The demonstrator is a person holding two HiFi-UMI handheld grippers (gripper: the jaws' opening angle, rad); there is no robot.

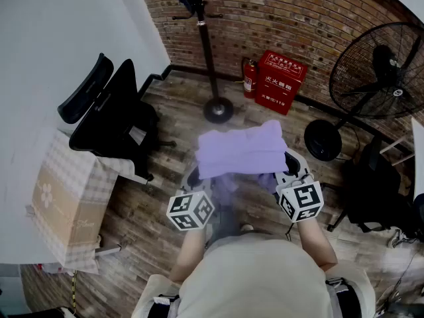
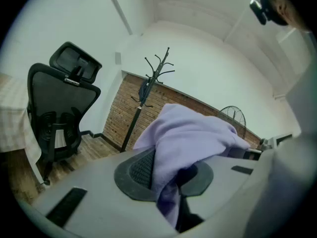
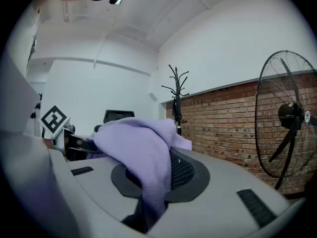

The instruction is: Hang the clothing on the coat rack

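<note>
Holding the lilac garment (image 1: 242, 150) mid-frame, we clamp one edge in our left tongs (image 1: 195, 176) and the other in our right tongs (image 1: 290, 164); the coat rack (image 1: 207, 52), upper centre, seems to carry something dark.

Even, soft indoor light; strong fisheye bending at edges; near foreground slightly blurred, perhaps defocused.

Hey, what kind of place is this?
Likely an office or workshop room: a black office chair, a red fire-extinguisher box against the brick wall, a coat rack and a pedestal fan.
</note>
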